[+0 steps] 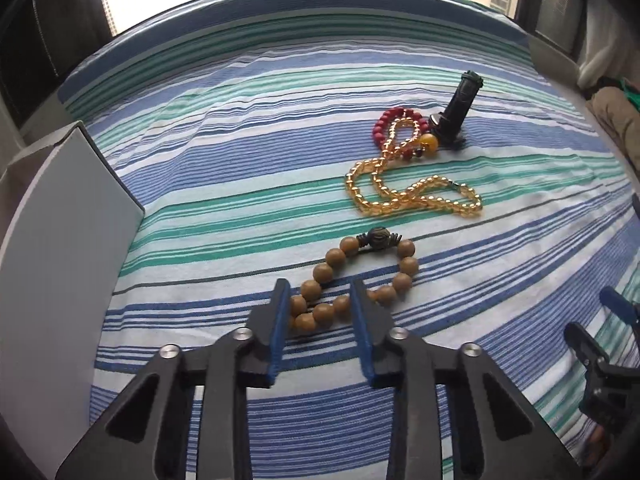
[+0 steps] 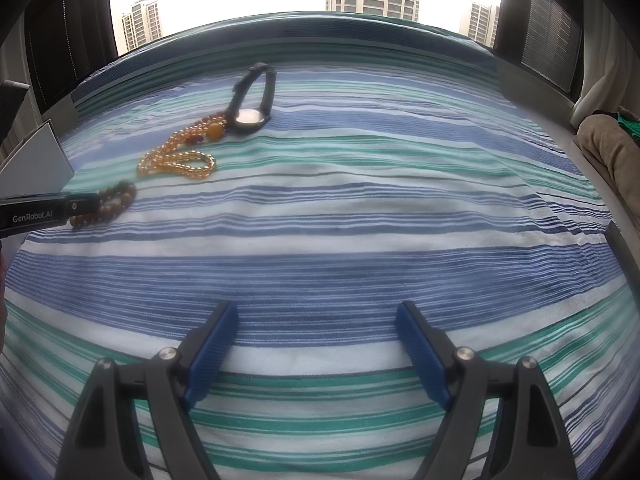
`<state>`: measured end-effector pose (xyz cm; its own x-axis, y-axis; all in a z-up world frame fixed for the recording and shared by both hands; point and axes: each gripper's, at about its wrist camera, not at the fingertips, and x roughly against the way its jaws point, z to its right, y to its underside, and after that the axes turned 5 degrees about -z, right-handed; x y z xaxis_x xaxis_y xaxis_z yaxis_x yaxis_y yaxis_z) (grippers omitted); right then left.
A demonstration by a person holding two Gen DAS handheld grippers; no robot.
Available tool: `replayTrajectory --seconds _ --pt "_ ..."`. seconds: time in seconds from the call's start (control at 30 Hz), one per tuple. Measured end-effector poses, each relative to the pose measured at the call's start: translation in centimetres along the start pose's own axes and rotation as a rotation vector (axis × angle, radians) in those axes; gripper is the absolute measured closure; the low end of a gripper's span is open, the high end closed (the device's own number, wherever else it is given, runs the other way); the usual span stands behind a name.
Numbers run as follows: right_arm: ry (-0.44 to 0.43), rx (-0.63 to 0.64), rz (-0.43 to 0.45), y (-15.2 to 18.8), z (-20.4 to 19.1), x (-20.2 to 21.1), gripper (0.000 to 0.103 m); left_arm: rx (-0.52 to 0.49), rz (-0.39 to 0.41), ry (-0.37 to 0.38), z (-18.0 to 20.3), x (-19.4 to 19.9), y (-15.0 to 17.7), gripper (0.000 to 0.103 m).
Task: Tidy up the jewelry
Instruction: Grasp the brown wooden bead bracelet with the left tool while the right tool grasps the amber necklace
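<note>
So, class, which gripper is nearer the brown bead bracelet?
Left. The left gripper is clamped around the brown bead bracelet. The right gripper sits open over the striped bedsheet, well to the bracelet's right.

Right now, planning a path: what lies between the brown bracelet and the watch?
The yellow bead necklace and a red bead bracelet, clearest in the left wrist view.

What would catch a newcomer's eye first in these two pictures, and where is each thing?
The jewelry on the striped sheet: a tangle of amber beads, red beads and a black watch lies far from the camera in the left wrist view. Nearer, the left gripper has its jaws around a brown bracelet, and a white box stands at the left edge.
</note>
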<state>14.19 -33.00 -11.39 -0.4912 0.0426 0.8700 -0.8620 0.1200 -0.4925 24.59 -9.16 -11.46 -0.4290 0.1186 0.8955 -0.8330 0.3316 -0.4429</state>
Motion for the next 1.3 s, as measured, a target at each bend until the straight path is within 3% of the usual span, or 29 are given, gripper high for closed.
replayTrajectory --seconds 0.03,0.17,0.3,0.43,0.47,0.5,0.53,0.6,0.67,0.73,0.87,0.93,1.03,1.07,1.2,1.3 --pt "0.0 0.0 0.0 0.0 0.0 0.0 0.02 -0.016 -0.008 0.003 0.2 0.1 0.2 0.101" --pt "0.0 0.0 0.0 0.0 0.0 0.0 0.02 0.05 -0.032 0.064 -0.6 1.2 1.8 0.103" --pt "0.0 0.0 0.0 0.0 0.0 0.0 0.02 0.126 -0.005 0.103 -2.6 3.8 4.9 0.103" --pt "0.0 0.0 -0.001 0.0 0.0 0.0 0.02 0.164 0.037 0.097 -3.7 6.3 7.8 0.1" --pt "0.0 0.0 -0.001 0.0 0.0 0.0 0.02 0.161 0.038 0.095 -3.7 6.5 8.0 0.096" --pt "0.0 0.0 -0.001 0.0 0.0 0.0 0.02 0.159 0.038 0.093 -3.8 6.5 8.3 0.079" --pt "-0.001 0.0 -0.001 0.0 0.0 0.0 0.02 0.162 0.04 0.088 -3.8 6.4 8.6 0.052" --pt "-0.003 0.0 -0.001 0.0 0.0 0.0 0.02 0.18 0.057 0.067 -4.0 6.3 9.2 0.028" --pt "-0.015 0.014 -0.061 -0.6 -0.1 0.0 0.02 0.19 0.057 0.055 -4.3 6.1 9.8 0.028" --pt "-0.095 0.002 -0.114 -2.3 -0.4 0.4 0.02 0.202 0.055 0.05 -4.3 5.6 10.3 0.028" --pt "-0.266 0.037 -0.068 -7.9 -3.4 2.0 0.02 0.225 0.06 0.056 -4.5 4.7 11.5 0.028" --pt "-0.343 0.098 -0.089 -10.9 -5.8 1.1 0.021 0.228 0.093 0.052 -4.6 4.6 12.1 0.025" --pt "-0.341 0.173 -0.158 -14.4 -9.4 -2.1 0.043 0.23 0.117 0.055 -4.5 4.4 12.5 0.021" --pt "-0.331 0.16 -0.183 -15.2 -10.2 -3.4 0.045 0.223 0.116 0.051 -4.4 4.4 12.5 0.02" --pt "-0.323 -0.004 -0.258 -16.8 -11.4 -8.1 0.045 0.203 0.108 0.055 -4.2 4.2 12.2 0.014" --pt "-0.296 -0.071 -0.237 -17.5 -12.8 -9.4 0.042 0.186 0.099 0.041 -3.8 4.1 12.1 0.011"
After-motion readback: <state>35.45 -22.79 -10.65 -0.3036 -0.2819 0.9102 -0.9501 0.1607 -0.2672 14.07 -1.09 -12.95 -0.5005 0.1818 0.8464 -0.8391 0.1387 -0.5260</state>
